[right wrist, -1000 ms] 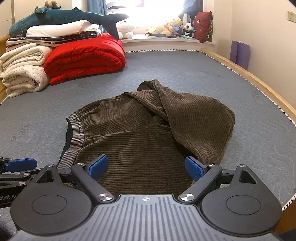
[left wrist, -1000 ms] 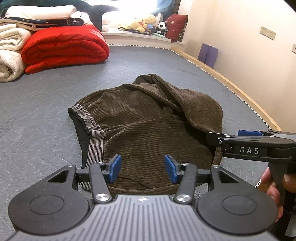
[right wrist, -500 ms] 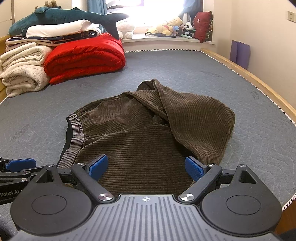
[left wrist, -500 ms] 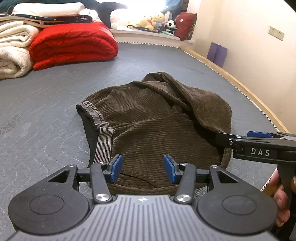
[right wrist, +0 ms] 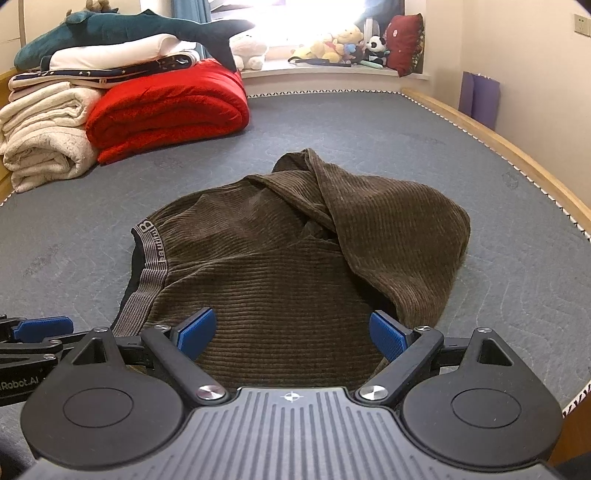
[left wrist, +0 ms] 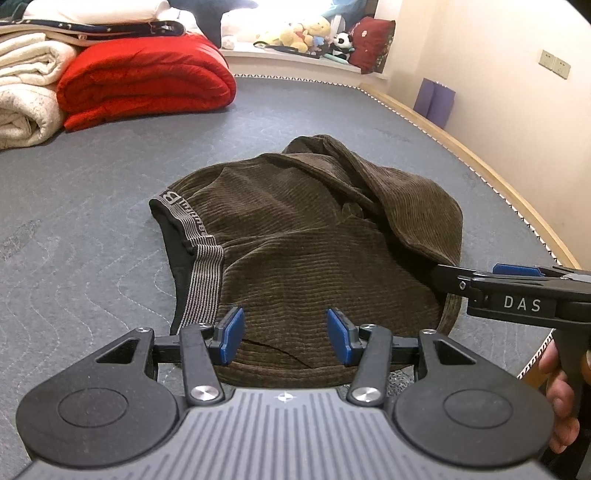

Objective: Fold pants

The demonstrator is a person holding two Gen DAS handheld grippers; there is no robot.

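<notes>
Brown corduroy pants (left wrist: 306,251) (right wrist: 295,266) lie bunched on the grey mattress (left wrist: 92,206), with a striped grey waistband (left wrist: 201,273) on the left and a leg folded over the right side. My left gripper (left wrist: 284,336) hovers over the near hem, open, with nothing between its blue pads. Wider apart stand the pads of my right gripper (right wrist: 291,334), which is open too, above the near middle of the pants. The right gripper's side (left wrist: 517,291) shows at the right of the left wrist view, held by a hand (left wrist: 561,402).
Folded red bedding (right wrist: 166,110) and cream blankets (right wrist: 44,144) are stacked at the far left, a plush shark (right wrist: 122,29) on top. Soft toys (right wrist: 343,44) line the window sill. A wooden bed edge (right wrist: 498,147) runs along the right, next to the wall.
The left wrist view has turned slightly, so the pants and bedding sit further right in it. The right gripper and the pants have not moved.
</notes>
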